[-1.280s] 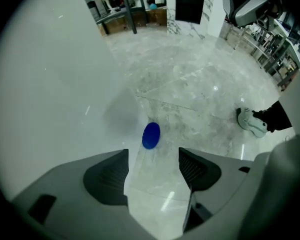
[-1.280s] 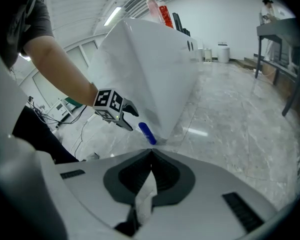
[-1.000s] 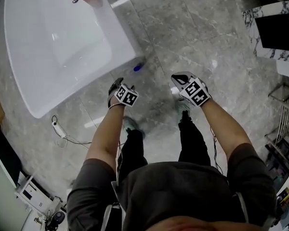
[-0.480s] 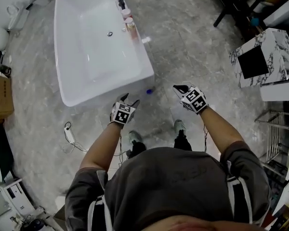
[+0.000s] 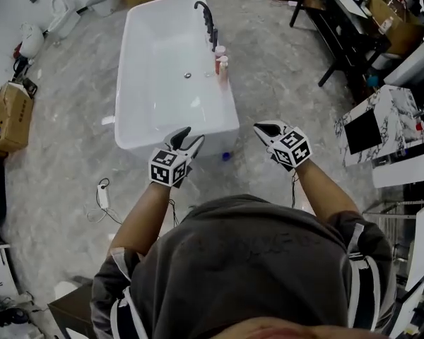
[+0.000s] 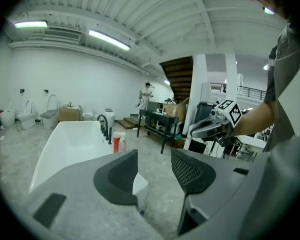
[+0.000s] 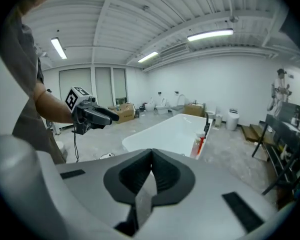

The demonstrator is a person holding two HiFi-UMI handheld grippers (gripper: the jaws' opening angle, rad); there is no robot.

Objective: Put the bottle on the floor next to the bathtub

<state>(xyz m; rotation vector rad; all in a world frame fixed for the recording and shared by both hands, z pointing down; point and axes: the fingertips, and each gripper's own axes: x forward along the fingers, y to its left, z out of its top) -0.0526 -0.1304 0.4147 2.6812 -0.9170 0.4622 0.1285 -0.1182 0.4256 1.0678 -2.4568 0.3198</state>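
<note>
And the bottle (image 5: 226, 156) is down — its blue cap shows on the floor (image 5: 63, 154), just beside the near right corner of the bathtub (image 5: 155, 83), though from up here I can't tell whether it stands or lies. Both tools hang high over the floor, well apart from it. The left tool (image 5: 191, 136) has its jaws apart, and they have just been closing with nothing between them; the right tool (image 5: 260, 127) is closed, jaws together and empty. Two more bottles (image 5: 220, 61) sit on the tub's far right rim by the tap (image 5: 208, 20), untouched. By my reading the placing is done — nothing is left but to stand clear.
</note>
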